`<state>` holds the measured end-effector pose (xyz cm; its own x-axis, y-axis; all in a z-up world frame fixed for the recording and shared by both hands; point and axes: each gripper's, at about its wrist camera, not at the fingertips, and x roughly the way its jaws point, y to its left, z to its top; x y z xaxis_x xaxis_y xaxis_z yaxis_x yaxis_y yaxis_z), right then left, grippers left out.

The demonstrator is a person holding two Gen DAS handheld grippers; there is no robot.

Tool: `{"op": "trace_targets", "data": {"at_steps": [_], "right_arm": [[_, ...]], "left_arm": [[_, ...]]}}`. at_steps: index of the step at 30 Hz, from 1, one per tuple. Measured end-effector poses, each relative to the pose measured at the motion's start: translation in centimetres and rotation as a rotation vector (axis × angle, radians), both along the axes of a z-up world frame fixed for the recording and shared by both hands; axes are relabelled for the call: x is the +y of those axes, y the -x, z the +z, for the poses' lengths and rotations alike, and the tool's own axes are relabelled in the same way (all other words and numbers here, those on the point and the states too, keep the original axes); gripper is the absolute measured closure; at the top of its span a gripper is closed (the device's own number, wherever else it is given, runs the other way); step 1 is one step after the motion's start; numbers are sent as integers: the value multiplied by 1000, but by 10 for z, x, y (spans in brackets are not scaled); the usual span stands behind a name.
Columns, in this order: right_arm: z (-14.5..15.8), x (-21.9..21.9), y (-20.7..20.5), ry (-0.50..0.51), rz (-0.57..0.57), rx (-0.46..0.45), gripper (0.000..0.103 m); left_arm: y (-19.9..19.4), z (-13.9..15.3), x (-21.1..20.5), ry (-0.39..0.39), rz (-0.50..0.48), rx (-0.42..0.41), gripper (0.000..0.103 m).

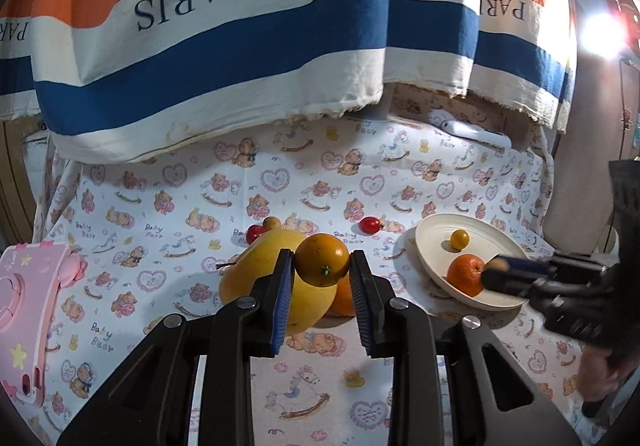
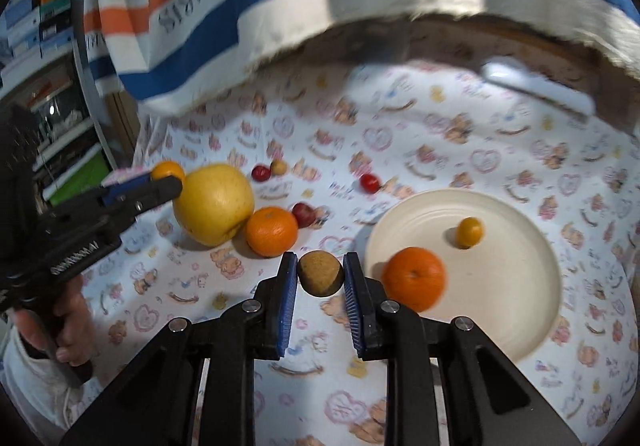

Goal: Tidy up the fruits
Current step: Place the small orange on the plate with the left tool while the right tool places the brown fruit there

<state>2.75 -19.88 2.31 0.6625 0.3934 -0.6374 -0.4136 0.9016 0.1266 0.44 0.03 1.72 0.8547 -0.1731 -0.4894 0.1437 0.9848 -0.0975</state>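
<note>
I look over a tabletop spread with a white cloth point(image 1: 168, 205) printed with bears, hearts and rocking horses, and behind it hangs a striped fabric point(image 1: 224, 57) in orange, cream and blue lettered "PARIS". A hard bright lamp point(image 1: 603, 34) glares at the far right. Off to the left I make out shelving point(image 2: 44, 57) stacked with boxes.

Cloth point(image 2: 304, 350) nr grippers bare; pear point(image 2: 214, 203) blocks left.
</note>
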Motion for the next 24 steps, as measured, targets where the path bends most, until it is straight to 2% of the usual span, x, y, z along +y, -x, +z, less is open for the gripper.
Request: {"op": "trace_targets", "data": {"at_steps": [3, 8, 16, 19, 24], "right_arm": [[9, -17, 6, -30, -18, -28, 79], [18, -38, 16, -39, -46, -86, 79], [9, -81, 13, -91, -136, -86, 79], [4, -92, 5, -79, -180, -45, 79], [-6, -112, -7, -139, -221, 68, 79]], "left_arm": [[1, -2, -7, -45, 17, -20, 76], [1, -6, -13, -65, -1, -19, 76], [-1, -16, -21, -82, -5, 3, 76], [1, -16, -27, -96, -25, -4, 76], [6, -15, -42, -127, -99, -34, 76]]}}
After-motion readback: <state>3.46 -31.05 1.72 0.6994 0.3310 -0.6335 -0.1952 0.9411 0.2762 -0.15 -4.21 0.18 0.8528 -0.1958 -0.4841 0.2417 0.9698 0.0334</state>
